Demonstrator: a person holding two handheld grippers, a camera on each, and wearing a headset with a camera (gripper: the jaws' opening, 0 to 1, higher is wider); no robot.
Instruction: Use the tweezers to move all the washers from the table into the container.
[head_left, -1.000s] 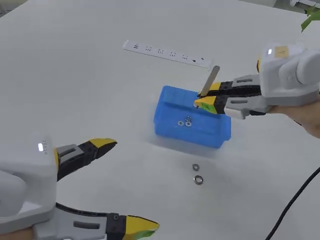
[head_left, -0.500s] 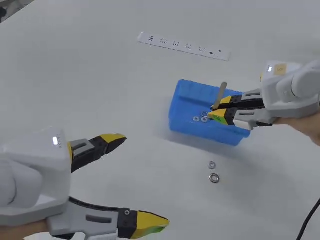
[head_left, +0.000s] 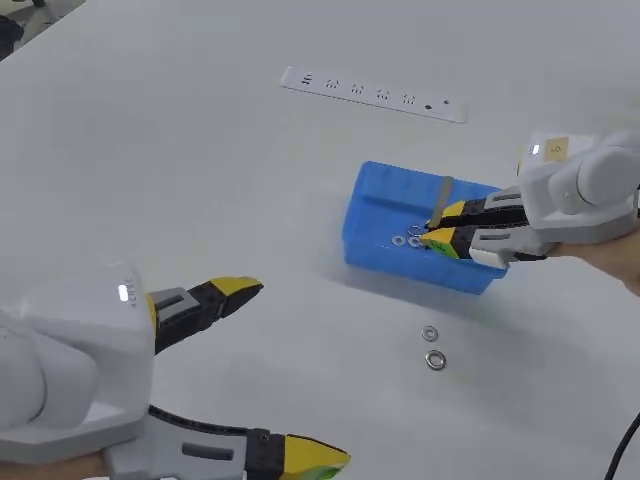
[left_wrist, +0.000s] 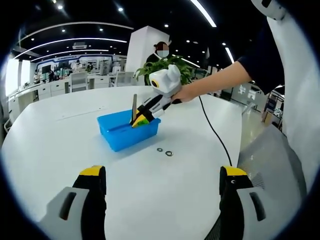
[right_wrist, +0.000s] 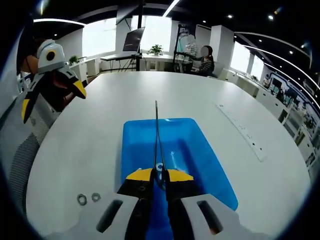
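Head view: my left claw (head_left: 292, 375) hovers low over the white table (head_left: 200, 180), its yellow-tipped jaws spread wide with nothing between them. My right claw (head_left: 432, 232) reaches over the blue container (head_left: 420, 275) from the right, jaws pinched together on the tweezers (head_left: 441, 200). The tweezers tilt, one end sticking up behind the jaws and the other pointing down into the container. Small metal rings (head_left: 400, 241) lie on the container floor just beside my right jaw tips. Two washers (head_left: 430, 333) lie on the table near the container's front wall, close together. A white power strip (head_left: 375, 95) lies well beyond the container.

Left gripper view: my own two jaws rise far apart, empty. Ahead, the container sits mid-table with my right claw over it and the tweezers standing up from it. The two washers lie on the table between me and the container. A leafy plant (left_wrist: 165, 65) stands behind.

Right gripper view: my jaws are closed on the tweezers, which run straight ahead over the container's blue floor. The two washers lie on the table to the lower left, outside the container. My open left claw shows at upper left.
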